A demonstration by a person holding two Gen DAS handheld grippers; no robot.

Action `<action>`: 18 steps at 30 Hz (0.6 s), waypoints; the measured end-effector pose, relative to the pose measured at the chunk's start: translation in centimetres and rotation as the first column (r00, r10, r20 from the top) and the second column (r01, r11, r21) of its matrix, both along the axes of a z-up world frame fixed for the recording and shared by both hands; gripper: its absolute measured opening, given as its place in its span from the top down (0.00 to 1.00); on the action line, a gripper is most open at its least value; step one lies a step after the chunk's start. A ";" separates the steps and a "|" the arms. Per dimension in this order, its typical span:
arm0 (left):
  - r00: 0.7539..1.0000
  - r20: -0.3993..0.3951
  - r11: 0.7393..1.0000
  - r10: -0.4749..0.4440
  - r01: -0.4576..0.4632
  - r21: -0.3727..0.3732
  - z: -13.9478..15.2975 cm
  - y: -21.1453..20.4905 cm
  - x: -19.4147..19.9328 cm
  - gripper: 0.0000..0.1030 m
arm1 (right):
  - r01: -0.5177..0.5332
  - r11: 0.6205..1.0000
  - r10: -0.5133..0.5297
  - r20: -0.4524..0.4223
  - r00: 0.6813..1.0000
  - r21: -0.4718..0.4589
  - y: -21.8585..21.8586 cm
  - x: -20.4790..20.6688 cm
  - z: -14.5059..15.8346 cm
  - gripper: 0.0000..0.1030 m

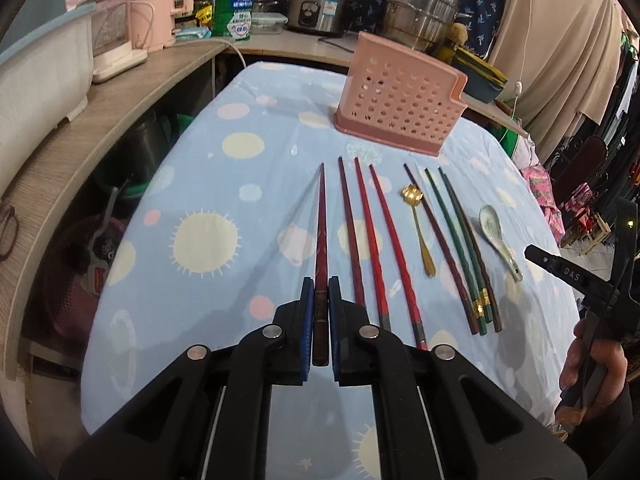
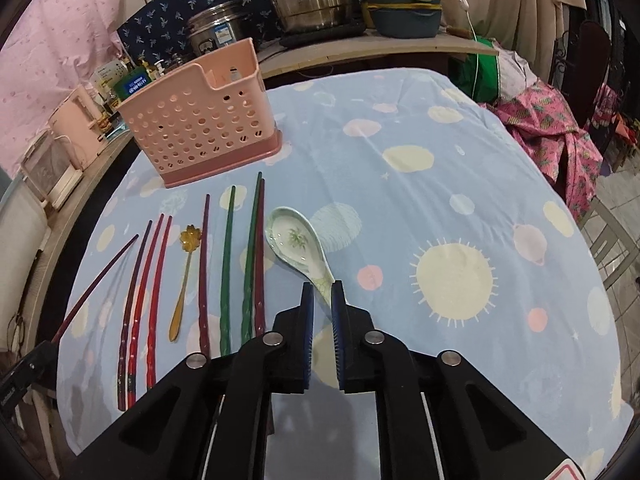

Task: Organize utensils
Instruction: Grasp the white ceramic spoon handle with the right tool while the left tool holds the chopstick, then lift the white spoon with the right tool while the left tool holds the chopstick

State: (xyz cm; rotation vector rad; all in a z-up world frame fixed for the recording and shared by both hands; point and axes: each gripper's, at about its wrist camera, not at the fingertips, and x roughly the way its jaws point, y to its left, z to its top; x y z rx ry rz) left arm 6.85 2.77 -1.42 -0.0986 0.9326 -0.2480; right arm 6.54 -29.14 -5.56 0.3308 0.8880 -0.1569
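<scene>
One dark red chopstick (image 1: pixel 320 236) clamped in left gripper (image 1: pixel 319 292); right gripper (image 2: pixel 322 296) pinches white ceramic spoon (image 2: pixel 298 246); only its view shows pink perforated basket (image 2: pixel 200 120) interior; seven chopsticks flat.

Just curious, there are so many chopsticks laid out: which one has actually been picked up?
The dark red chopstick at the far left of the row. The left gripper is clamped on its thick end and its tip is raised, while the other chopsticks lie flat on the cloth.

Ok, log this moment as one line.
left gripper: shut on dark red chopstick | right gripper: shut on ceramic spoon handle | pink holder: empty
</scene>
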 end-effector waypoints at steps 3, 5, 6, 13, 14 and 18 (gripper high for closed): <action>1.000 -0.024 1.000 0.003 -0.003 0.009 -1.0 0.1 -0.1 0.93 | 0.009 0.999 -0.008 -0.026 1.000 0.047 -0.6 0.7 -1.5 0.90; 0.999 -0.040 1.000 0.005 -0.004 0.013 -1.6 0.0 0.1 0.93 | 0.007 0.998 -0.005 -0.036 0.999 0.059 -0.8 1.1 -2.1 0.90; 0.999 -0.045 1.000 0.005 -0.004 0.013 -1.7 0.0 0.1 0.93 | 0.005 0.998 -0.003 -0.038 0.999 0.060 -0.7 1.2 -2.4 0.90; 0.997 -0.073 1.000 -0.002 0.003 0.026 -2.8 -0.4 0.1 0.93 | 0.000 0.999 0.002 -0.040 0.999 0.050 -0.6 1.4 -2.9 0.89; 0.997 -0.076 1.000 -0.002 0.004 0.029 -2.9 -0.4 0.0 0.93 | 0.002 0.999 0.000 -0.040 0.999 0.049 -0.6 1.4 -3.0 0.89; 0.996 -0.084 0.999 -0.005 0.009 0.037 -3.2 -0.5 -0.2 0.93 | 0.030 0.998 -0.027 -0.047 0.999 0.058 -1.4 1.2 -3.1 0.70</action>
